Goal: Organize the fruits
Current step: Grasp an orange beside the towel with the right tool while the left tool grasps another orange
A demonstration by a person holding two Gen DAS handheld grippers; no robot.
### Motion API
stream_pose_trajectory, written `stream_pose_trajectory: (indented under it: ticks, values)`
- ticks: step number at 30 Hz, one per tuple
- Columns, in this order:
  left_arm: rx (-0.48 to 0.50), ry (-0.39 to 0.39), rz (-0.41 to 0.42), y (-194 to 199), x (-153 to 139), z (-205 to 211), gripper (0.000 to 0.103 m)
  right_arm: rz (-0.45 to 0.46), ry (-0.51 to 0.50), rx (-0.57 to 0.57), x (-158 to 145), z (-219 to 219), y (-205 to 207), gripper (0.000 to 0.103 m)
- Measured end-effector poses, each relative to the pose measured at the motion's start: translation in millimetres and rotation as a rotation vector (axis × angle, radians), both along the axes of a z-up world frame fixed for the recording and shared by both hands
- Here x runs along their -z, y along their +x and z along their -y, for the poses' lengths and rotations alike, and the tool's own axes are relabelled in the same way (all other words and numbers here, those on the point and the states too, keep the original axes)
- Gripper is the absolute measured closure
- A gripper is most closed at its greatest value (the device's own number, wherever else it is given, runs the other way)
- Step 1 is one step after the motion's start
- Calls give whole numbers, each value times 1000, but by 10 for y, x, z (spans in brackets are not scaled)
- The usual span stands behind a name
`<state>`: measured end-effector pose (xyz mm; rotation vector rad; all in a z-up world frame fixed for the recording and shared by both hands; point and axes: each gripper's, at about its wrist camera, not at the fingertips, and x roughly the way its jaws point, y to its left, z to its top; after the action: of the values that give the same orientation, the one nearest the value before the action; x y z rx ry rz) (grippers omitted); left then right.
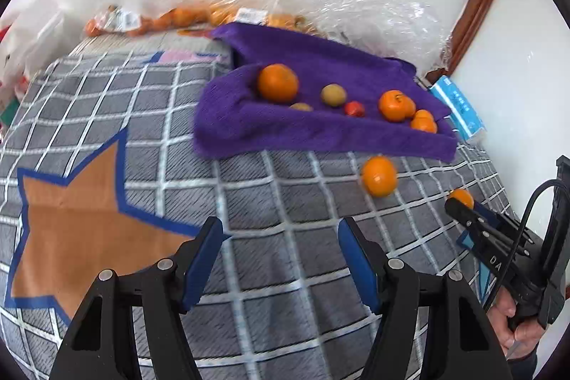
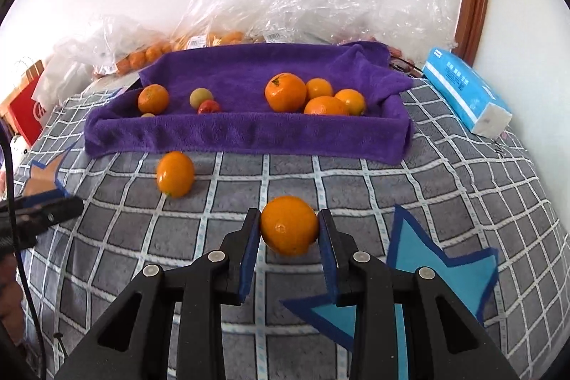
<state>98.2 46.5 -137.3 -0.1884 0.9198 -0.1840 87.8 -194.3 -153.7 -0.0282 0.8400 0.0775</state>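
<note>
Right gripper [image 2: 289,230], angled downward, clamps an orange [image 2: 289,225]; left gripper [image 1: 280,259] gapes, seemingly empty.

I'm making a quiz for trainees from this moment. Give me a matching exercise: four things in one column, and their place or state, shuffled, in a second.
Things:
1. left hand-held gripper
2. right hand-held gripper
3. loose orange
4. small red fruit

Place or state:
A. lying on the checked blanket, just in front of the purple towel
B. shut on an orange
C. on the purple towel, beside a greenish fruit
D. open, nothing between its pads

Pairs: 1-D, 2-B, 3-A, 4-C
</note>
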Motion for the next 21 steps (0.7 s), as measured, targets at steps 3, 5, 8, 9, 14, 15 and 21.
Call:
stream_pose_trajectory:
  ticks: [3,5,8,9,14,15,21]
  values:
    - [19,14,20,80,-24,219,39,23,21,12,-43,74,-33,71]
    - [41,2,15,145,-15,365,39,34,24,29,-70,146,-48,71]
    - [54,-1,25,232,-16,576,39,45,25,46,-110,274,-50,71]
    - [53,5,26,269,-7,638,39,49,20,51,-129,324,-47,71]
    - [37,-2,-5,441,29,909,43,40,30,58,-164,519,20,71]
    - [29,-4,-9,469,47,941,43,41,32,59,-168,552,30,71]
    - [-23,156,8,484,181,1094,72,32,39,66,-134,635,77,71]
